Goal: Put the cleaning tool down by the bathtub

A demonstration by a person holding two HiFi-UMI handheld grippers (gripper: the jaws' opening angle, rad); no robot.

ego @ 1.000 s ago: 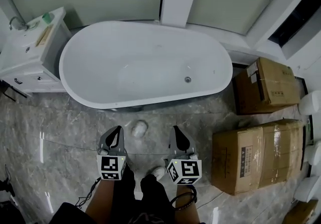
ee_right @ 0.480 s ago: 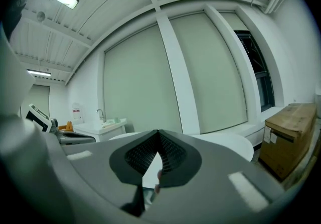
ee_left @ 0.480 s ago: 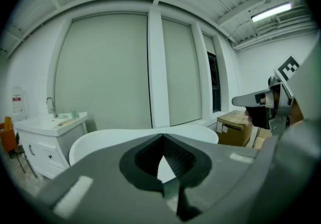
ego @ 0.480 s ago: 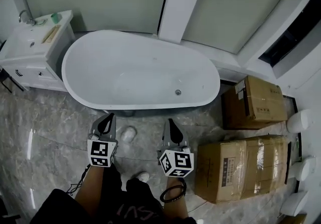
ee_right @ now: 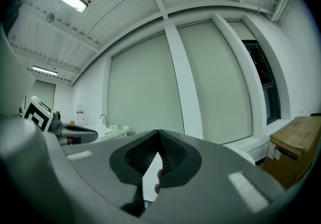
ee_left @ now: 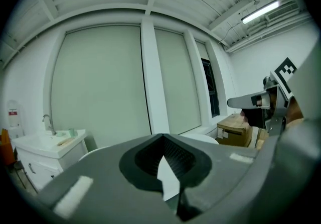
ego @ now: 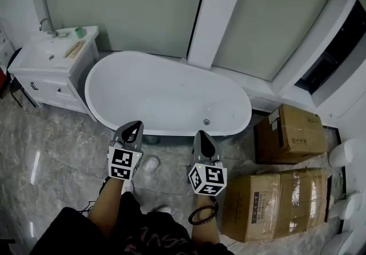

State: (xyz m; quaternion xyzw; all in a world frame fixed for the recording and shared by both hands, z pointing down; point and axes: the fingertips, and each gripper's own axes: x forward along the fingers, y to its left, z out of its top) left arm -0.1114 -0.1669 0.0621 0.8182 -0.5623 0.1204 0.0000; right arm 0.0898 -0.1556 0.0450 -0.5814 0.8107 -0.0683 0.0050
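A: Claw state?
B: Both closed, tips meeting, nothing held: left gripper (ego: 137,126), right gripper (ego: 201,134)
A: Tool?
B: cleaning tool (ego: 150,163), a small white lump, lies on the floor (ego: 51,151) at 6 o'clock of the bathtub (ego: 166,94), clear of my 2 claws

Grey marble floor (ego: 51,145): wide open run on the left. Ahead, white oval bathtub (ego: 166,96) bars the way low down, with its basin open from above. White vanity cabinet (ego: 46,71) closes off the tub's left end. Small brown cardboard box (ego: 291,134) and larger taped cardboard box (ego: 274,202) wall the right side. Small whitish lump (ego: 151,163) lies on the floor near the tub; I cannot tell what it is.
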